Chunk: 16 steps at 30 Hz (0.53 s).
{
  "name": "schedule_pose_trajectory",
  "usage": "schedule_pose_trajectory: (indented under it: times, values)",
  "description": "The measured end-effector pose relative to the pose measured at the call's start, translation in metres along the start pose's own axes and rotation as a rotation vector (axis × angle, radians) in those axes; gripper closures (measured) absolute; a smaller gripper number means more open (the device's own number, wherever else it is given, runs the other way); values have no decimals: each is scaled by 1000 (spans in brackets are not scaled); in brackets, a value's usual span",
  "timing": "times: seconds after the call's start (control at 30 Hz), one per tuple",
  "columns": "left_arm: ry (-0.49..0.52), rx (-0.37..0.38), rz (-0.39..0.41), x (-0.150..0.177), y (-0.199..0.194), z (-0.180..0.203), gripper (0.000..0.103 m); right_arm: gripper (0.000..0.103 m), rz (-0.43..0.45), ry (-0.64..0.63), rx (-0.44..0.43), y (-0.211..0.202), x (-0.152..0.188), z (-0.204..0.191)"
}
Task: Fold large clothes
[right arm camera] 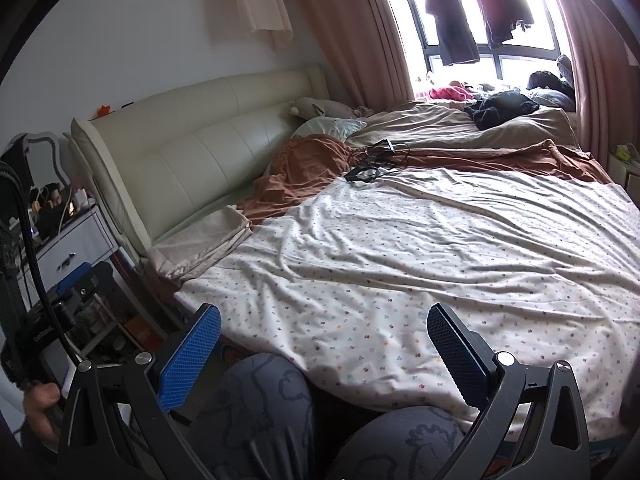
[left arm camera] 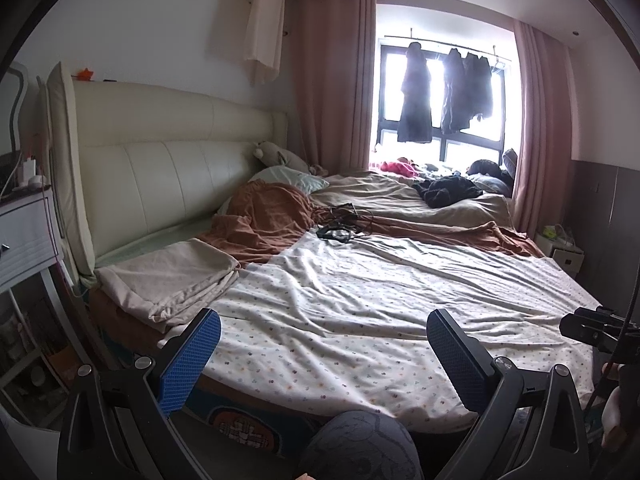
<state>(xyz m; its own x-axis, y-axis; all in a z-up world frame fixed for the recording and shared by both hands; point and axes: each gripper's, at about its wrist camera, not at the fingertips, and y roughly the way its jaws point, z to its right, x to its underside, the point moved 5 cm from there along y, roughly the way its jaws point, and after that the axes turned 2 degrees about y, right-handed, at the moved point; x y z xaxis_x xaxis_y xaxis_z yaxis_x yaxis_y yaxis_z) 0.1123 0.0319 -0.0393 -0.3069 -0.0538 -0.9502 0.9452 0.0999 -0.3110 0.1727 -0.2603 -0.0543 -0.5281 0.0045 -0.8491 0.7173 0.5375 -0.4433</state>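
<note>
White dotted sheet spread wrinkled across bed, unfolded.

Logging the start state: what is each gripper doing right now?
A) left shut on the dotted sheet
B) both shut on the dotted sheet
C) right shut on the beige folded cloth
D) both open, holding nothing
D: the left gripper and the right gripper both have their blue pads spread wide with nothing between them, above the near edge of the dotted sheet.
</note>
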Motion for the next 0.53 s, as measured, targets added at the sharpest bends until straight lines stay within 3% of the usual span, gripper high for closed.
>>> schedule_pose_trajectory:
  times: [0.53]
  values:
    - [24,18,-2,3,-5,11,0,0,6,26,2,-10,4,6]
